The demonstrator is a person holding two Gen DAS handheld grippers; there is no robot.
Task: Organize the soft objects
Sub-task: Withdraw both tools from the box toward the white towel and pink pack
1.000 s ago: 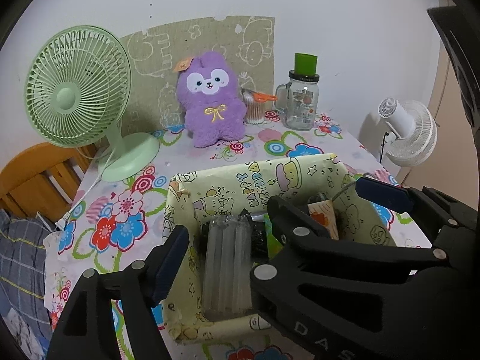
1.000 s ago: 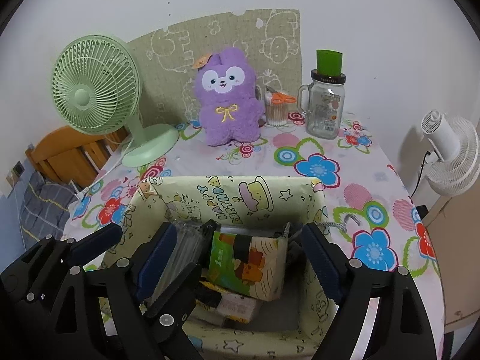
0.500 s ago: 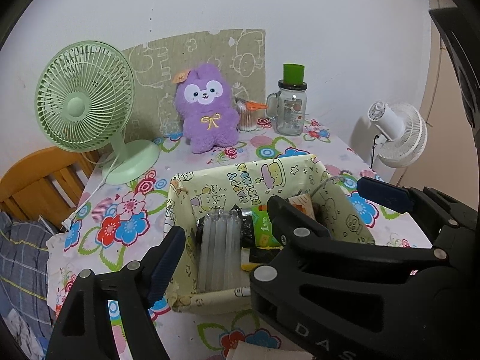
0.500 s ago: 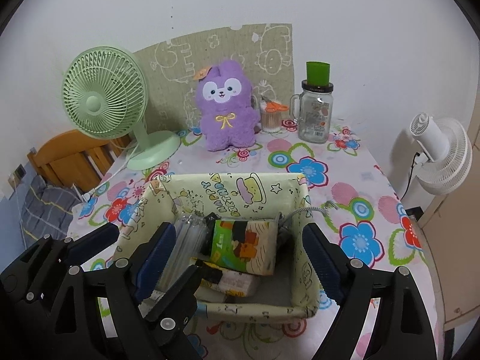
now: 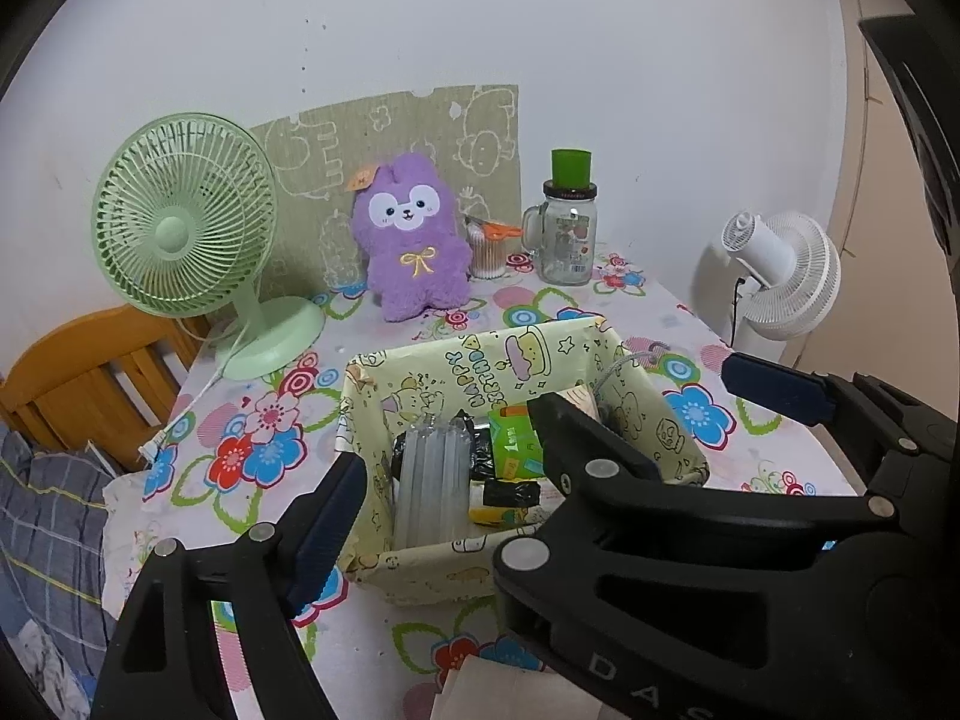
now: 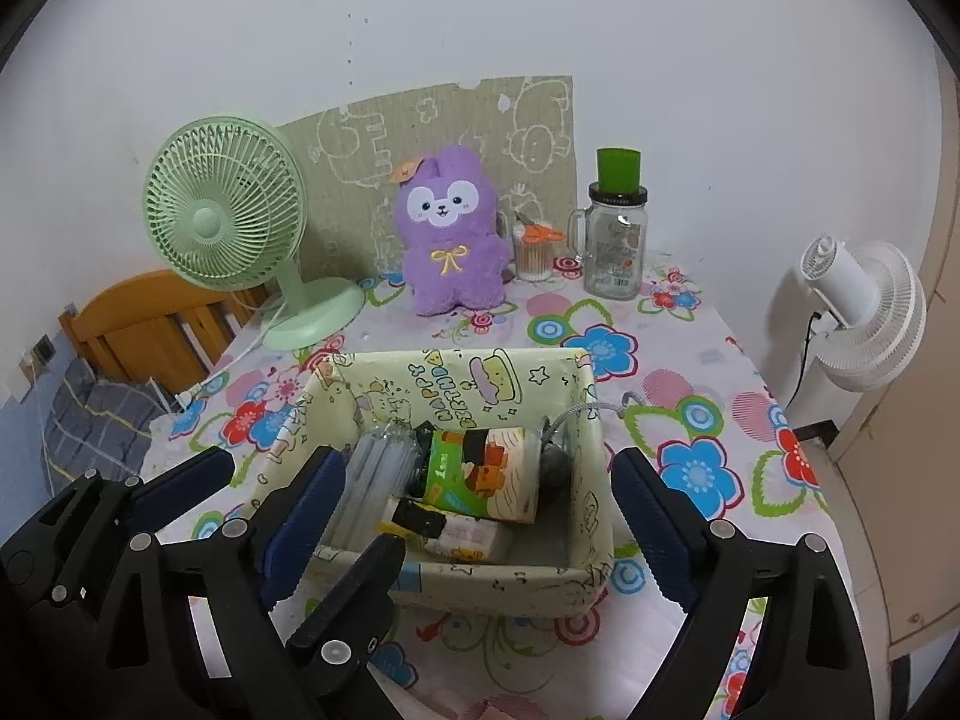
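A purple plush [image 5: 414, 246] [image 6: 450, 240] sits upright at the back of the flowered table, against a green mat. A pale yellow cartoon-print box [image 5: 480, 360] [image 6: 456, 384] stands in the middle, holding a clear tube bundle [image 5: 429, 480], a green packet [image 6: 480, 468] and other small packs. My left gripper [image 5: 474, 480] and right gripper [image 6: 474, 468] hover side by side above the box's near end, their fingers interleaved. Both sets of jaws are opening, and their pads press on nothing. The right gripper's left finger hides the left gripper's right finger in the left wrist view.
A green desk fan [image 5: 180, 222] stands back left. A glass jar with a green lid [image 5: 567, 234] and a swab cup [image 5: 486, 252] stand back right. A white fan [image 6: 864, 312] is off the right edge. Wooden headboard [image 6: 150, 324] and bedding lie left.
Both views have drawn back and up from the box, which now looks smaller and farther away. Both pairs of jaws stand a little wider. The things on the table have not moved.
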